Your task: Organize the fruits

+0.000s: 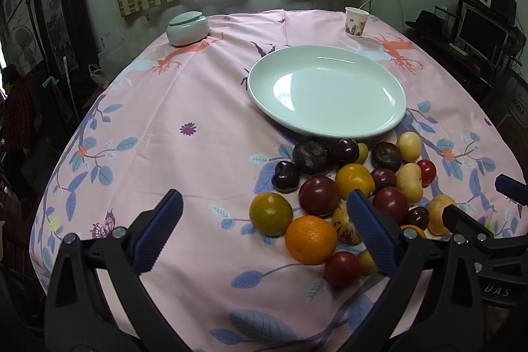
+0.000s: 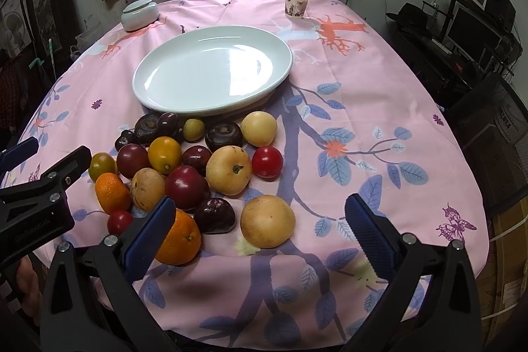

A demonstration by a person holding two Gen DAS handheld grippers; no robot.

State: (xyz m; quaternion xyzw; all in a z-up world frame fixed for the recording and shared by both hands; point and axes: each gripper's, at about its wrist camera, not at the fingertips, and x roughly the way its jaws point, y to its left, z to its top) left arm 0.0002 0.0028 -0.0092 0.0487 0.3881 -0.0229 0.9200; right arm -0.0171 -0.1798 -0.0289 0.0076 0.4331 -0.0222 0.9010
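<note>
Nothing moved yet: left gripper and right gripper, fingers spread and empty, face the loose mixed fruit pile (the pale-green oval ceramic plate is bare), so grasping one fruit comes next.

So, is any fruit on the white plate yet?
No, the white plate is bare; all the fruit lies on the tablecloth.

Black clamp frames, blue fingers (ribbed pads)

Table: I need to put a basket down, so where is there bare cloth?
Bare cloth lies left of the plate, between the lidded jar and the left gripper, and right of the fruit pile toward the table edge. The plate's near rim is crowded with fruit.
</note>
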